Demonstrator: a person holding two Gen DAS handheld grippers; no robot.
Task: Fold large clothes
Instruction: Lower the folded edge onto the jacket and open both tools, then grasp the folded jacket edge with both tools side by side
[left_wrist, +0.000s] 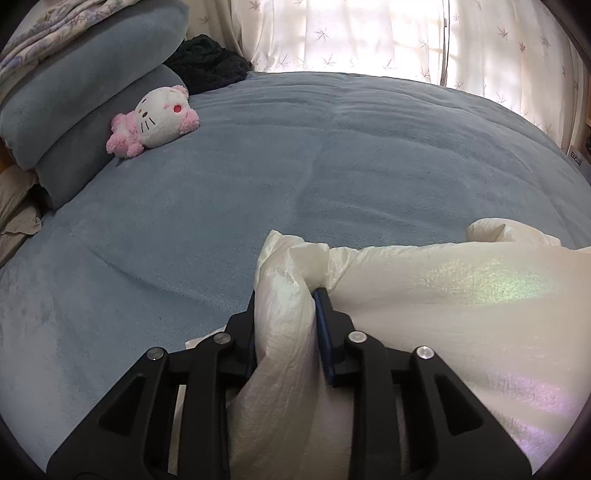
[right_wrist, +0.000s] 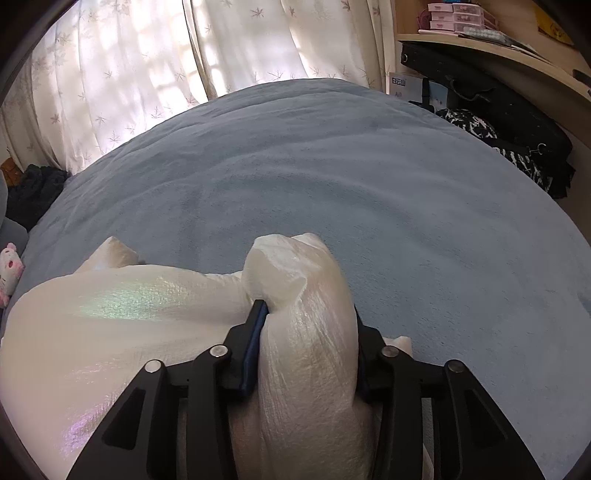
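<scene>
Left claw (left_wrist: 286, 314) is clamped on a bunched corner of the white garment (left_wrist: 443, 295); right claw (right_wrist: 306, 314) pinches the opposite corner; cloth hangs stretched between them above the blue bed (left_wrist: 258, 166), likely so it can be spread flat for folding.

In front of me spreads a blue fleece blanket (left_wrist: 229, 192), with a pink-and-white cat plush (left_wrist: 155, 120) lying at its far left against stacked blue-grey pillows (left_wrist: 70, 96). A dark crumpled cloth (left_wrist: 207, 62) sits in the far left corner, below leaf-patterned white curtains (left_wrist: 369, 33) that run along the far side. At far right I see a wooden shelf (right_wrist: 491, 48) carrying small pink boxes (right_wrist: 448, 16), and black bags (right_wrist: 517, 122) beneath it.
</scene>
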